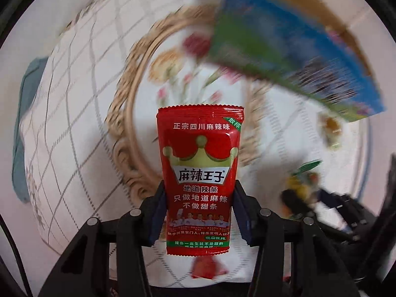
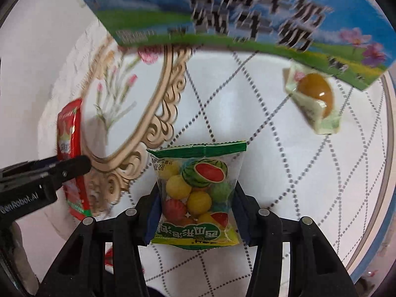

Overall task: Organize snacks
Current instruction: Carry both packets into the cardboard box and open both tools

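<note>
My left gripper (image 1: 199, 195) is shut on a red spicy-strip packet (image 1: 199, 163) and holds it upright above the table. That packet (image 2: 70, 153) and the left gripper's body (image 2: 44, 175) also show at the left of the right wrist view. My right gripper (image 2: 195, 198) is shut on a clear bag of watermelon-shaped gum balls (image 2: 198, 188) with a green top. The right gripper's body (image 1: 346, 212) and its bag (image 1: 303, 175) show blurred at the right of the left wrist view. A blue-and-green milk carton box (image 2: 247, 24) stands at the back; it also shows in the left wrist view (image 1: 292, 49).
A white tablecloth (image 2: 272, 128) with a dotted diamond grid and a gold scroll oval with flowers (image 2: 158, 94) covers the round table. A jelly cup in a pale green wrapper (image 2: 314, 99) lies beside the box. Another red packet (image 1: 208, 267) lies under my left gripper.
</note>
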A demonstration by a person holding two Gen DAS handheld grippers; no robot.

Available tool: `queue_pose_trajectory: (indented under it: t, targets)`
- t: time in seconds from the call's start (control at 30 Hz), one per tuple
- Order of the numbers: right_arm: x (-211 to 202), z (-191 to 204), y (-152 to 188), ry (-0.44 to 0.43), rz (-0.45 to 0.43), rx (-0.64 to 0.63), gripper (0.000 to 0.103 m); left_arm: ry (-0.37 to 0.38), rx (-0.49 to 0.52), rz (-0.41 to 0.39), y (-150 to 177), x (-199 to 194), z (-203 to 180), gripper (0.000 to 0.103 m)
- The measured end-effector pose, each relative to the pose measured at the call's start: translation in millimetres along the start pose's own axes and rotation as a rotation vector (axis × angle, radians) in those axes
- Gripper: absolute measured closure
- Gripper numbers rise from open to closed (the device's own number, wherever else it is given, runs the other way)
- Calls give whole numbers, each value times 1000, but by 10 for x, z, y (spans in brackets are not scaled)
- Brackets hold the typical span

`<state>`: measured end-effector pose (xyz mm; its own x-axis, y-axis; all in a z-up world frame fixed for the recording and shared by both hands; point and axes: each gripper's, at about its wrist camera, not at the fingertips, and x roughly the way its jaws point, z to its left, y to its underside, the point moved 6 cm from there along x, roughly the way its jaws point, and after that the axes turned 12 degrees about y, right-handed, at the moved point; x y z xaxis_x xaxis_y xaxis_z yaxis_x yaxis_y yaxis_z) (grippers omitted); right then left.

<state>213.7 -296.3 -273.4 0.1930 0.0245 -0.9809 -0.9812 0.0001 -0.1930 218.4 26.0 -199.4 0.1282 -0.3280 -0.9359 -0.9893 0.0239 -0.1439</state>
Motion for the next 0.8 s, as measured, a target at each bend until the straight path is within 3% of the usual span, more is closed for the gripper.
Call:
queue_pose_trajectory:
  t: [0.13,0.3,0.4,0.53,0.67,0.8]
  targets:
    - [-425,-207,-75,-43,-63,50,49,96,90,-57,-325,-374,-605,57]
    - [-990,-567,-411,-69,-167,94,49,190,189,-90,-893,-714,-1208,56]
    - [-1339,-830,-743,-60,-246,125,49,184,234,-111,-1235,-819,-1434,56]
    - [-1452,-1150,-1312,1,-323,183,49,105,272,-107,-1899,-627,-1530,56]
    - [-1305,-1463,-1794,38,-291,211,49,63,250,-45,-2344,-289,-1453,56]
    - [-902,-1567,-2169,39,-209,225,49,21,228,17,-2710,82,-1390,56]
